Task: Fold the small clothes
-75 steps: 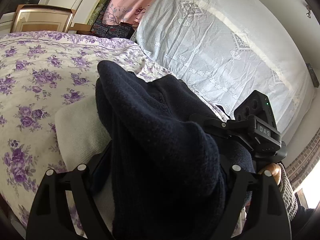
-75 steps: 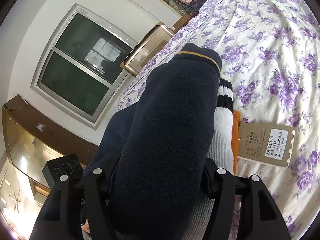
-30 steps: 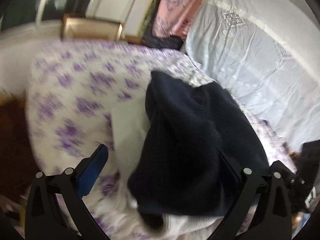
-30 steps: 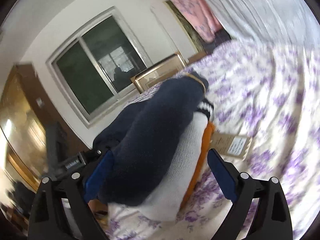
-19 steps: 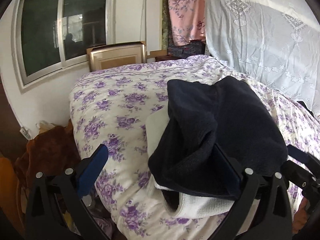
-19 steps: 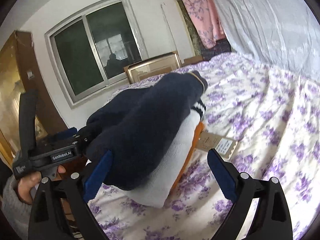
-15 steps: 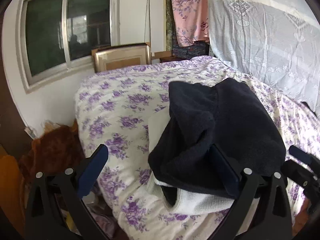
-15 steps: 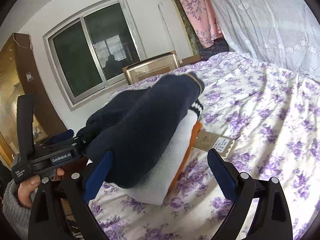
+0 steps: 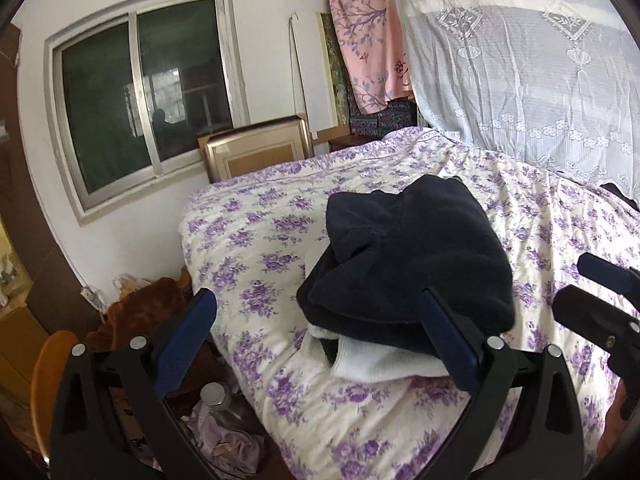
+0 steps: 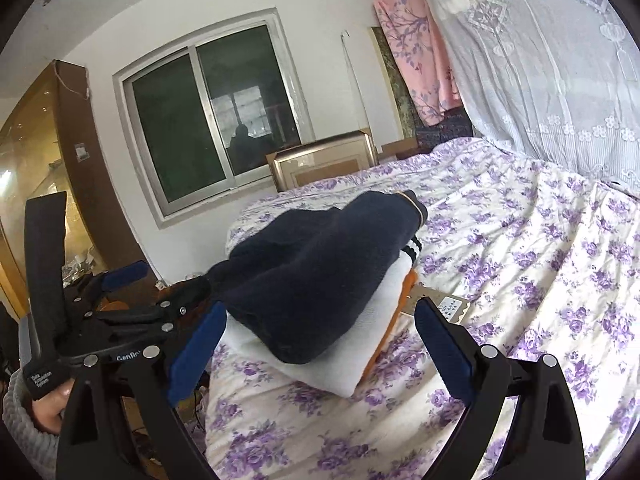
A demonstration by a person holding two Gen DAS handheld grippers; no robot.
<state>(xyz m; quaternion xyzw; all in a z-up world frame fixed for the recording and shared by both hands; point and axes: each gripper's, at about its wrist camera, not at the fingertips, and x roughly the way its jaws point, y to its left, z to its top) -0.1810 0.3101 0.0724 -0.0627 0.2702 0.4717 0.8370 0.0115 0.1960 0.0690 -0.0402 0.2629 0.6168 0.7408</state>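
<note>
**A:** status on the grippers?

**B:** My left gripper (image 9: 320,336) has its jaws spread wide, nothing between them. Right gripper (image 10: 316,344) is the same — wide apart, holding nothing. Both hang clear of the cloth.

**A:** where's the pile?

**B:** On the bed (image 9: 248,240), near its corner by the window (image 9: 144,108). The navy top (image 9: 412,256) sits uppermost, bunched rather than flat. The white piece (image 10: 320,360) is under it, and an orange layer (image 10: 404,292) shows at the bottom edge. A paper tag (image 10: 448,308) lies on the quilt just beside the orange.

**A:** the other tool visible?

**B:** Yes — in the right view my left gripper shows at the left edge.
</note>
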